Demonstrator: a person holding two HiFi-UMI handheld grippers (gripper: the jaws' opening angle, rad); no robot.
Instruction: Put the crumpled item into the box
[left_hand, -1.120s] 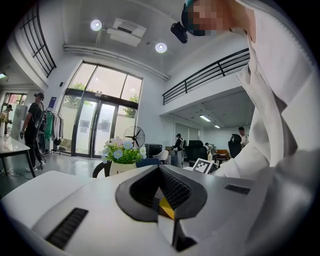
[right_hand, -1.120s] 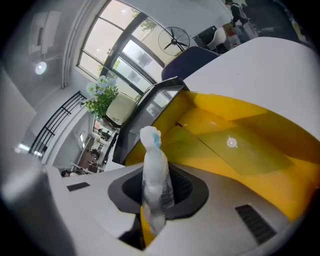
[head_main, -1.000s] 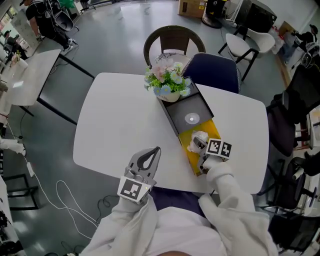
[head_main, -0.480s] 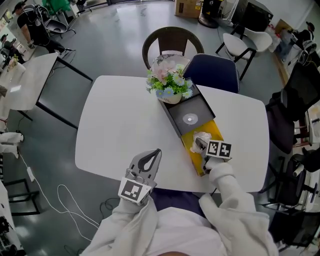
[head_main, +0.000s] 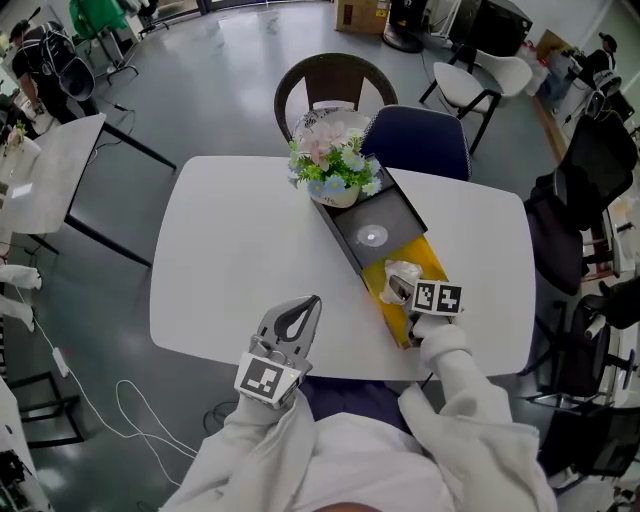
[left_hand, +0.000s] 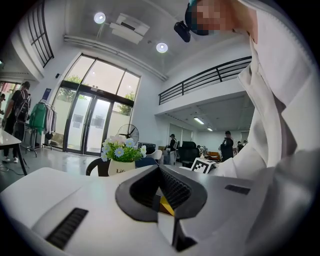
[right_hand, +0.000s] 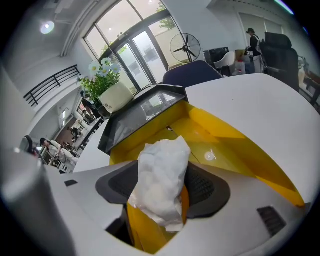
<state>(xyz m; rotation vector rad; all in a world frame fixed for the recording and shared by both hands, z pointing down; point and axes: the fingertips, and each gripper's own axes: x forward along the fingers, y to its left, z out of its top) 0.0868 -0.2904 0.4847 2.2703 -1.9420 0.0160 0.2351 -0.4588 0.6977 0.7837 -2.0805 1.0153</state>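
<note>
Right claw (right_hand: 161, 195) opens, crumpled paper (right_hand: 162, 167) between its jaws.

A pot of pink, white and blue flowers (head_main: 335, 168) stands near the far edge of the white table (head_main: 230, 260). Beyond it, a brown wicker chair (head_main: 335, 78) and a navy chair (head_main: 420, 142) sit side by side. Another white table (head_main: 50, 170) stands off to the left

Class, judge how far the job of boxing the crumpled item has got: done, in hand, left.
Done: the crumpled paper sits over the open yellow box. In hand: the right gripper is opening, with the paper between its jaws. Left: the paper must fall clear into the box.
</note>
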